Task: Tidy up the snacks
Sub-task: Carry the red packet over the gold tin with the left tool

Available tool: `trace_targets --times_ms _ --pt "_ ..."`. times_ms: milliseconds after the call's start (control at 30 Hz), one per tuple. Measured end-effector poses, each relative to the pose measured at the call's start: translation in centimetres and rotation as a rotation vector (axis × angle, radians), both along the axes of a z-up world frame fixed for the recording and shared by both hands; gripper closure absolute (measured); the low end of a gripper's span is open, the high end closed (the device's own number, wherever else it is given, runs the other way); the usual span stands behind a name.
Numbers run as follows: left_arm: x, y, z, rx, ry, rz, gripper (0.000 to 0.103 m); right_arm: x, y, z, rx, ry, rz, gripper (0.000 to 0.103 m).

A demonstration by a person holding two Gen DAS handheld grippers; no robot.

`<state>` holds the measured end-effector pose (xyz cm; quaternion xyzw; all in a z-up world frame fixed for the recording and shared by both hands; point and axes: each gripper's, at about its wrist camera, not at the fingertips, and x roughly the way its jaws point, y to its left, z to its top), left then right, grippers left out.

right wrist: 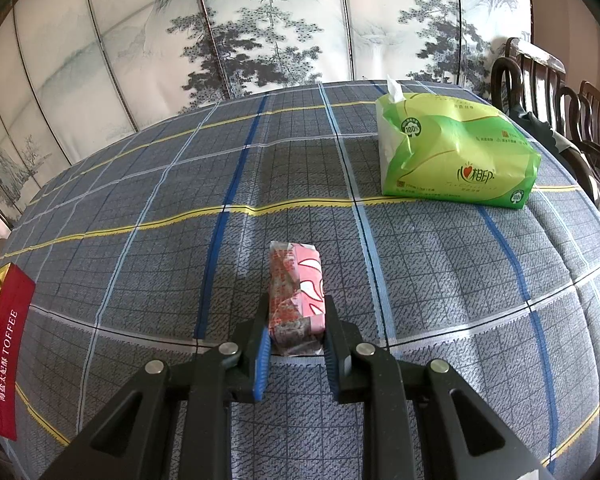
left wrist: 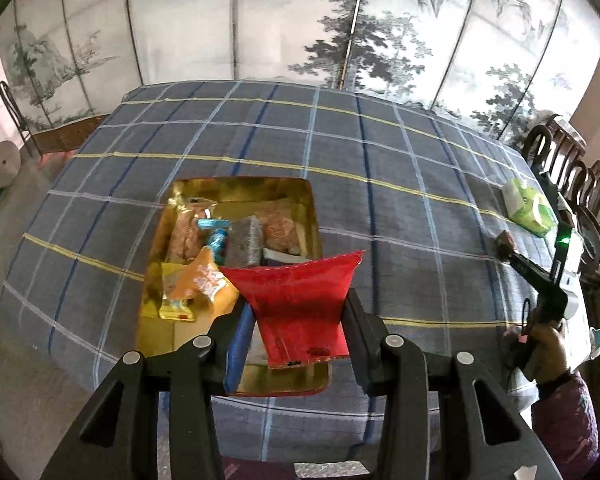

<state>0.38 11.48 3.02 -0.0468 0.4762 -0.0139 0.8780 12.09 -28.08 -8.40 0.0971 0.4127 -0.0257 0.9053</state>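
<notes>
Gold tin (left wrist: 314,216) holds snack packets (left wrist: 198,280); left gripper (left wrist: 296,320) clamps red pouch (left wrist: 300,296) above; right gripper (right wrist: 296,320) clamps pink bar (right wrist: 298,292) mid-table.

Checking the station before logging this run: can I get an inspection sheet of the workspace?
Surface: plaid tablecloth covers the table.
Job's things: gold tin holds several wrapped snacks; red packet over the tin; pink snack bar.
Clutter: green tissue pack.
Grippers: left gripper shut on red packet; right gripper shut on pink snack bar.
Cables: nothing seen.
Surroundings: painted folding screen, wooden chairs.
</notes>
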Motion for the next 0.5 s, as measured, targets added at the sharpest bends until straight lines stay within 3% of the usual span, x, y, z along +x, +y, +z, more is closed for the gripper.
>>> trace_targets --times_ms 500 --pt "-0.6 3.2 -1.8 0.013 0.067 0.061 0.064 0.0 -0.1 0.0 -0.002 0.0 0.0 0.08"
